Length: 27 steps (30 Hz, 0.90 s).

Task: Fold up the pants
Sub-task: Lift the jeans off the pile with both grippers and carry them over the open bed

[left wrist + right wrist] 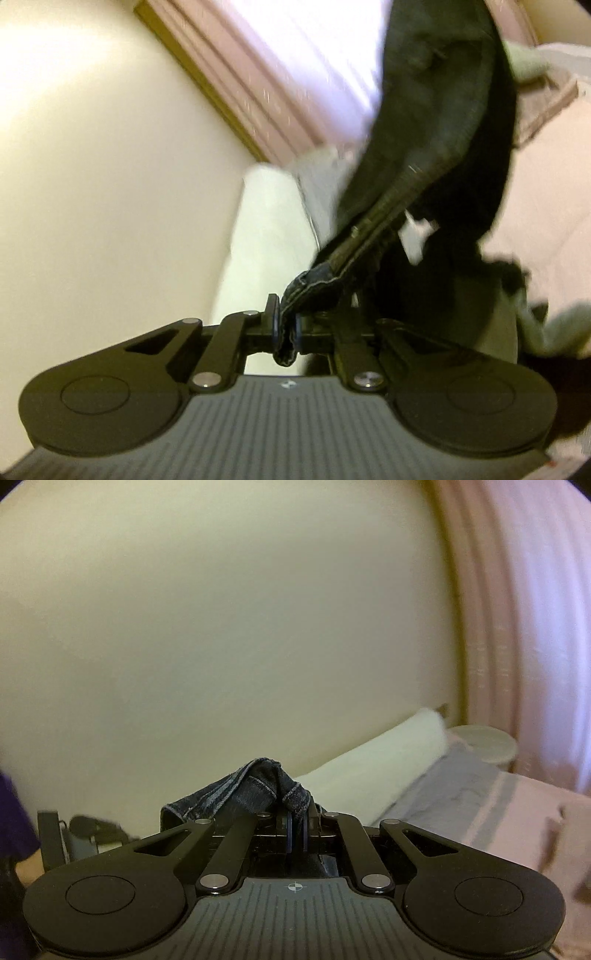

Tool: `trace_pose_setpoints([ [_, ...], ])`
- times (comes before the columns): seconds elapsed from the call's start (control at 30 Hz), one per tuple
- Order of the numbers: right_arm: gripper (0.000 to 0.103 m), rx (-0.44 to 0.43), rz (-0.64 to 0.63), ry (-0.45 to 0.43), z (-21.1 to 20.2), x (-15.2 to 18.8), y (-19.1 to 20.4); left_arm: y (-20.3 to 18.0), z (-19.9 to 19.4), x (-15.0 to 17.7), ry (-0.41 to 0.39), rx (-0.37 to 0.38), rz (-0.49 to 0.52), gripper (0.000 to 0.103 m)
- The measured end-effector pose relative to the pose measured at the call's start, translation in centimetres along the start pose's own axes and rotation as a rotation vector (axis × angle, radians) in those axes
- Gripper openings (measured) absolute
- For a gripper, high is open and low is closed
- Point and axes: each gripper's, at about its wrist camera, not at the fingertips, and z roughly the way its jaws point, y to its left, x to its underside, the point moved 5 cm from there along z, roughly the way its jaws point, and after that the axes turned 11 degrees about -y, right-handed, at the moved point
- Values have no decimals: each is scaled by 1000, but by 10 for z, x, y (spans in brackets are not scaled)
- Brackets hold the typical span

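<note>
The dark denim pants [436, 155] are held lifted above the bed [480, 797], a stitched edge clamped in the left tool [285, 328] and another in the right tool [295, 825]; both edges are best kept level and taut while lowered

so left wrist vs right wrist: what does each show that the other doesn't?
Left wrist only: the bulk of the dark pants hanging ahead of the left gripper, seam and a white tag visible.

Right wrist only: a round white stool by the curtain, a purple sleeve at the frame's left edge, and just a small denim fold above the right gripper.

Both: jaws shut on pants fabric, cream wall, pink curtain, white pillow, bed.
</note>
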Motion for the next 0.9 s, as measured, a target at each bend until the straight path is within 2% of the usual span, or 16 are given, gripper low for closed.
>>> trace_pose_setpoints([
  [0.1,1,77,85,-57,-72,-9,-30,7,1,-69,-93,24,20,5],
  [0.2,1,160,179,-104,-154,-7,-63,-8,3,-146,-192,84,40,5],
  [0.3,1,238,282,-149,-242,9,-96,-49,8,-225,-279,176,68,5],
  [0.4,1,331,390,-196,-343,36,-125,-113,12,-297,-337,276,119,5],
  [0.53,1,462,588,-243,-471,102,-174,-234,22,-371,-350,444,160,5],
  [0.63,1,561,747,-234,-567,170,-209,-350,31,-404,-318,572,214,5],
  [0.77,1,738,916,-174,-663,261,-248,-512,51,-416,-235,778,261,5],
  [0.9,1,886,1068,-193,-737,324,-261,-635,64,-411,-160,947,317,5],
])
